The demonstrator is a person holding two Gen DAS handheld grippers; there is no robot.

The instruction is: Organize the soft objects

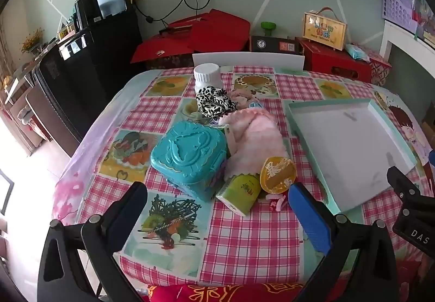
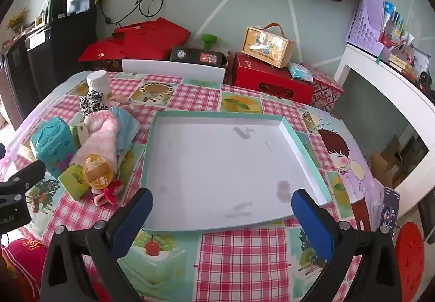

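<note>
- Left wrist view: left gripper hangs over the near side of the tabletop, jaws spread wide, nothing between them.
- Landmark: the shallow teal tray. It holds nothing; by my reading, no sorting is done yet.
- Left of the tray, a mixed heap: pink fluffy cloth at the centre, leopard-print scrunchie behind it, farther from the tray's near corner.
- Hard items in the same heap: teal plastic case left of the cloth, green carton and orange round lid at the heap's near end, white bottle at the far end.
- Small pink-and-red piece lies just beside the tray's near-left corner; material unclear.
- Right wrist view: right gripper hovers over the tray's near edge, jaws released, empty.
- The tray floor shows only grey smudges.
- The pink cloth and a pale blue fabric piece sit close to the tray's left wall; the scrunchie beyond them.
- Left to do, as judged: every soft piece remains in the heap.
</note>
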